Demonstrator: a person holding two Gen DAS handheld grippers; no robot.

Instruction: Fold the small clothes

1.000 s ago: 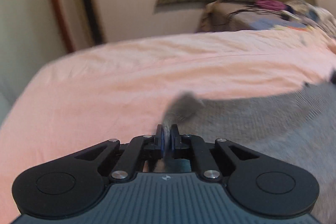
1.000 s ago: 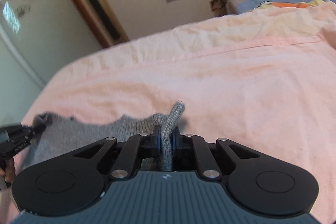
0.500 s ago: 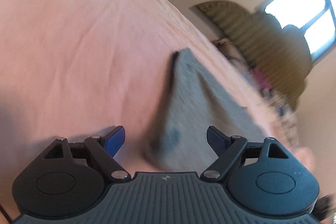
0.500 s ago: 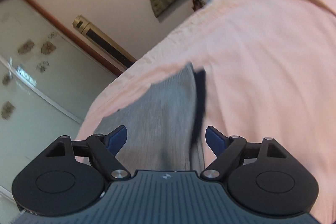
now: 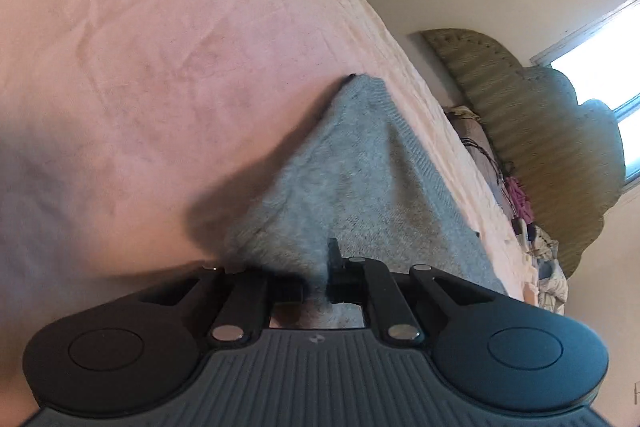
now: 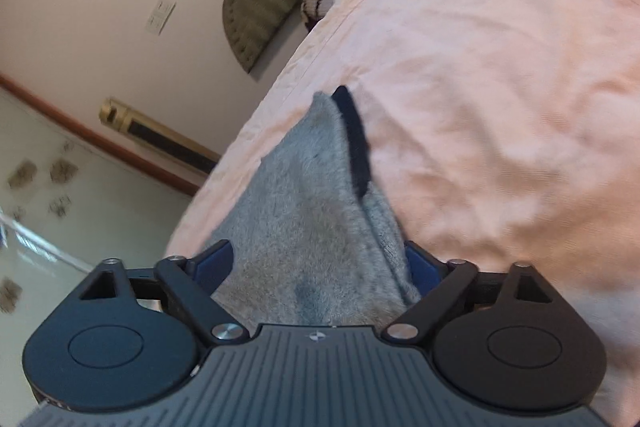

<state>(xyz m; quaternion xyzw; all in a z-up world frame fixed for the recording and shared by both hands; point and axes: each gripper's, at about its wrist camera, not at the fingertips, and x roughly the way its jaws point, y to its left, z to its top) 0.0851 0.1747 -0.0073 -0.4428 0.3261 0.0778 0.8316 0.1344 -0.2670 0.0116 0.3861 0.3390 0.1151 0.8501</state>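
Note:
A grey knitted garment [image 5: 360, 187] lies on the pink bedsheet [image 5: 140, 67]. In the left wrist view my left gripper [image 5: 316, 279] has its jaws nearly together, pinching a raised fold of the grey fabric near its close edge. In the right wrist view the same grey garment [image 6: 304, 211] runs away from the camera, with a dark band [image 6: 356, 143] along its right edge. My right gripper [image 6: 316, 263] is open, its blue-padded fingers [image 6: 212, 259] standing on either side of the cloth.
The pink sheet [image 6: 500, 87] covers the whole bed. A green padded headboard [image 5: 540, 131] and a pile of clothes and cables [image 5: 516, 195] lie at the bed's far end. A wall with a socket [image 6: 160, 15] and a glass door [image 6: 40, 195] are beyond the bed edge.
Both grippers let go of the garment and tilted sideways half a second ago. Since then the left gripper has closed on a fold of the grey cloth; the right has stayed open.

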